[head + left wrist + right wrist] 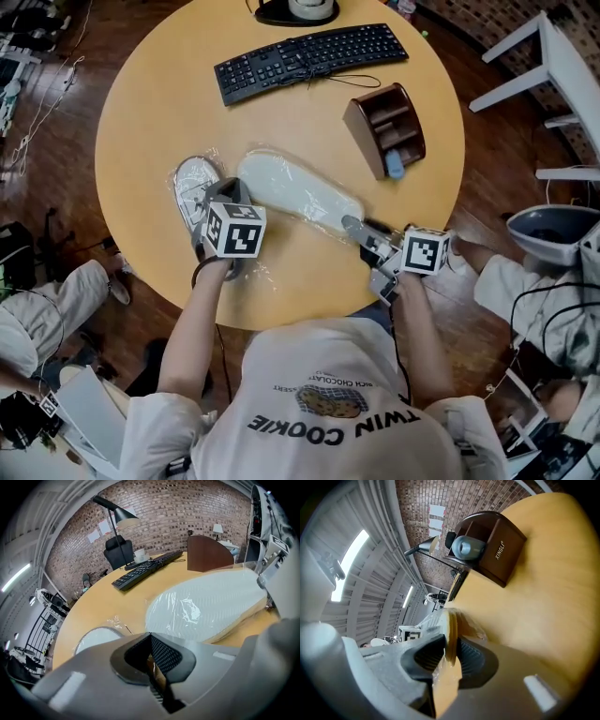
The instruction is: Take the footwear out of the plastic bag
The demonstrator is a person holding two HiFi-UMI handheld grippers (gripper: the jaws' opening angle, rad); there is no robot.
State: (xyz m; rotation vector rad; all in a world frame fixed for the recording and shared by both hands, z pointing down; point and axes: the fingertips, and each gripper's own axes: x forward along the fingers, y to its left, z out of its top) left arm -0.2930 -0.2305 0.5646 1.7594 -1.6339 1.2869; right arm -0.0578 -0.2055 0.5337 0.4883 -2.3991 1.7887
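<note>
A white slipper (pixel 300 192) lies sole up on the round wooden table (pixel 150 94), wrapped in a clear plastic bag (pixel 258 272). A second white slipper (pixel 194 183) lies at the bag's left end. My left gripper (pixel 223 195) sits between the two slippers, shut on the bag's film (pixel 117 620). In the left gripper view the big sole (pixel 211 606) lies just ahead to the right and the other slipper (pixel 96 639) to the left. My right gripper (pixel 356 228) is shut on the near end of the big slipper; its tan edge (pixel 451 625) stands between the pads.
A black keyboard (pixel 309 58) lies at the table's far side, with a lamp base (pixel 298 11) behind it. A brown desk organizer (pixel 386 127) stands right of the slipper and close ahead of the right gripper (pixel 487 545). White furniture stands off the table at right.
</note>
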